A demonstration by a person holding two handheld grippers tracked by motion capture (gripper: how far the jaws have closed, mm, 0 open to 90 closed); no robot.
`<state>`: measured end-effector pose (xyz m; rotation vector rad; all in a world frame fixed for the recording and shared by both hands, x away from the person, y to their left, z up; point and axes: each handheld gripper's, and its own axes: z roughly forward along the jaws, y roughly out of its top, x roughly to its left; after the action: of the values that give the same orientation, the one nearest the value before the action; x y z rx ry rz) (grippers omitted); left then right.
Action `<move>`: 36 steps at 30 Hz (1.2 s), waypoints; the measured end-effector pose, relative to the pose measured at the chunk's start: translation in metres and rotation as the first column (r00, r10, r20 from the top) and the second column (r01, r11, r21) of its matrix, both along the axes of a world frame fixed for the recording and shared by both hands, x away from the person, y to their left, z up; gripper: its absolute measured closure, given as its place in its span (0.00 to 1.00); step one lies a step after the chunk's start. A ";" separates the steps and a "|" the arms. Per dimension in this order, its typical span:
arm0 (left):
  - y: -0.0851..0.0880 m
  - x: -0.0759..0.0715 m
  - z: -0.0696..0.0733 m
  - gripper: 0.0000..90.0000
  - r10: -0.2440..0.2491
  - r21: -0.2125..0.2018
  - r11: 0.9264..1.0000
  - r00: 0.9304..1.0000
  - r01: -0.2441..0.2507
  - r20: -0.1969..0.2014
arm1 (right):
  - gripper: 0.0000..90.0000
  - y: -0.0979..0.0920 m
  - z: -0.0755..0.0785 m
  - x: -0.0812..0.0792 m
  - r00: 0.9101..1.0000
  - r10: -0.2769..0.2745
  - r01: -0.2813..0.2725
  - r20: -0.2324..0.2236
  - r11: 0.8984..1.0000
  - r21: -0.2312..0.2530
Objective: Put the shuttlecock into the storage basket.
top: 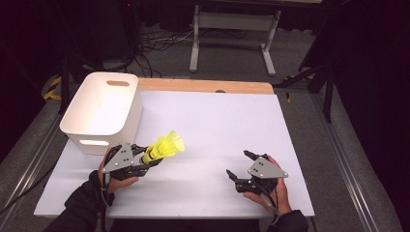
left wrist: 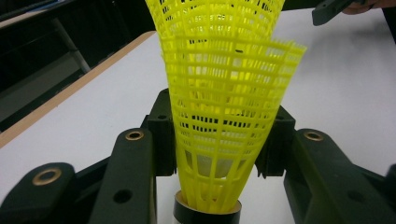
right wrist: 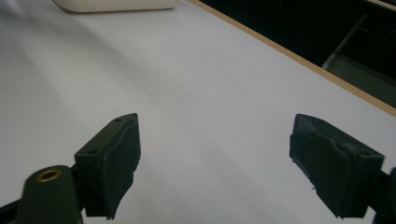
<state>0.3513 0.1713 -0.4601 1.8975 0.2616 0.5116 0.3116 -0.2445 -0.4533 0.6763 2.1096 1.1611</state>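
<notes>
Two nested yellow plastic shuttlecocks (top: 167, 146) stick up and to the right out of my left gripper (top: 147, 157) at the table's front left. In the left gripper view the mesh skirt (left wrist: 224, 116) stands between both black jaws, which press on its lower sides; a dark-banded base shows below. My left gripper (left wrist: 219, 135) is shut on them. My right gripper (top: 238, 163) hovers low over the white table top at the front right, pointing left. Its jaws (right wrist: 215, 158) stand wide apart with nothing between the pads.
A white plastic bin (top: 96, 130) with handle slots stands at the table's left, just behind my left hand; its base shows far off in the right gripper view (right wrist: 116, 4). The white sheet (top: 217, 125) ends at a wooden far edge (top: 208, 86). A desk frame stands beyond.
</notes>
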 end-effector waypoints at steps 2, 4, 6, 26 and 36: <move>0.002 -0.001 0.001 0.65 0.001 -0.006 1.000 1.000 -0.001 0.002 | 0.19 -0.004 -0.003 -0.001 1.000 -0.007 0.007 -0.010 1.000 0.013; 0.003 -0.001 0.002 0.65 0.006 -0.006 1.000 1.000 -0.006 0.005 | 0.19 -0.007 -0.007 -0.002 1.000 -0.017 0.018 -0.015 1.000 0.018; 0.005 -0.002 0.003 0.65 0.005 -0.011 1.000 1.000 -0.005 0.009 | 0.19 -0.008 -0.010 -0.003 1.000 -0.020 0.021 -0.011 1.000 0.007; 0.023 -0.011 0.016 0.65 0.041 -0.062 0.997 0.999 -0.039 0.030 | 0.19 -0.013 -0.015 -0.002 0.999 -0.031 0.032 -0.014 0.999 0.026; 0.031 -0.013 0.019 0.65 0.061 -0.072 0.996 0.998 -0.058 0.031 | 0.19 -0.012 -0.016 -0.002 1.000 -0.026 0.026 -0.011 0.999 0.025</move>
<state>0.3382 0.2020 -0.4408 1.8146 0.3115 0.5666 0.3096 -0.2569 -0.4691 0.7207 2.0918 1.1737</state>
